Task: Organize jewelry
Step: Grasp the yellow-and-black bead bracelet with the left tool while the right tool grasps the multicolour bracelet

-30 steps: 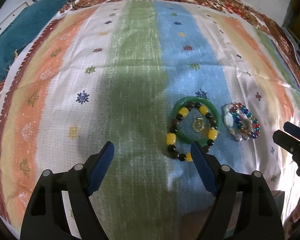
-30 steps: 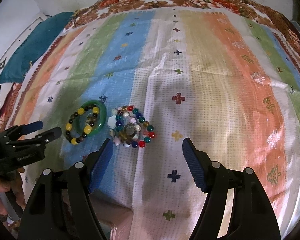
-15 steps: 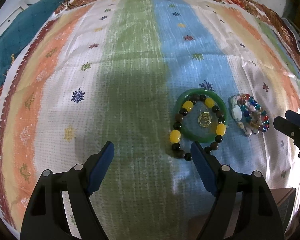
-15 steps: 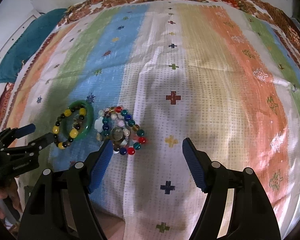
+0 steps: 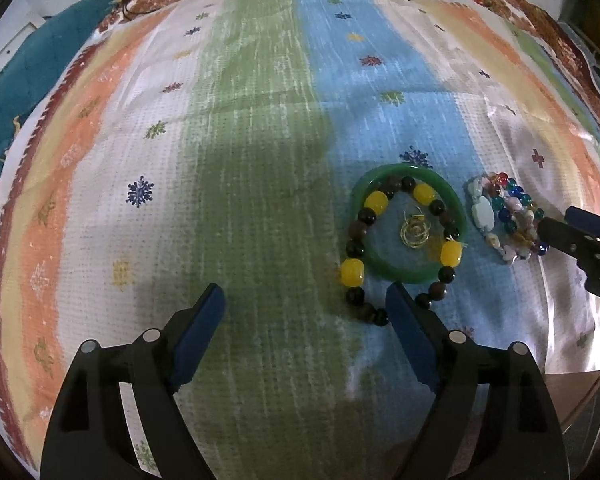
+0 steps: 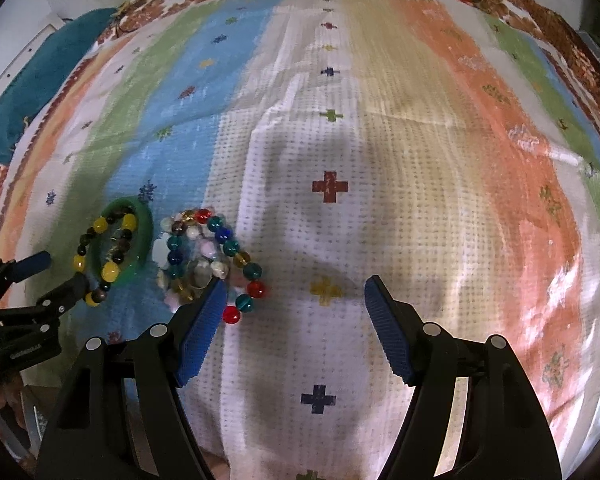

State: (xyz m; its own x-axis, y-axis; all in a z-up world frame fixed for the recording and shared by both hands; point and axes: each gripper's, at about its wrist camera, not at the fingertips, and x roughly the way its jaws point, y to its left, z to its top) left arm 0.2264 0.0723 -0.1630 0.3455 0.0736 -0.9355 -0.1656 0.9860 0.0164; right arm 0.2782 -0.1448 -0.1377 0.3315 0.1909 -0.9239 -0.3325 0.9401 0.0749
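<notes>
A green bangle [image 5: 458,216] lies on the striped cloth with a yellow-and-dark bead bracelet [image 5: 353,272] draped over it and a small gold pendant [image 5: 414,234] inside. A pile of multicoloured bead bracelets [image 5: 508,216] lies just right of it. My left gripper [image 5: 306,316] is open and empty, its right finger beside the bead bracelet's near end. My right gripper [image 6: 296,300] is open and empty, its left finger at the near edge of the multicoloured pile [image 6: 208,256]. The bangle also shows in the right wrist view [image 6: 144,236].
The striped cloth [image 6: 380,160] covers a bed with a floral border at the far edge. A teal blanket [image 5: 4,92] lies at the far left. A brown box corner [image 5: 572,400] shows at the lower right of the left wrist view.
Both grippers have moved forward and lower toward the jewelry. The jewelry has not moved. Both stay open.
</notes>
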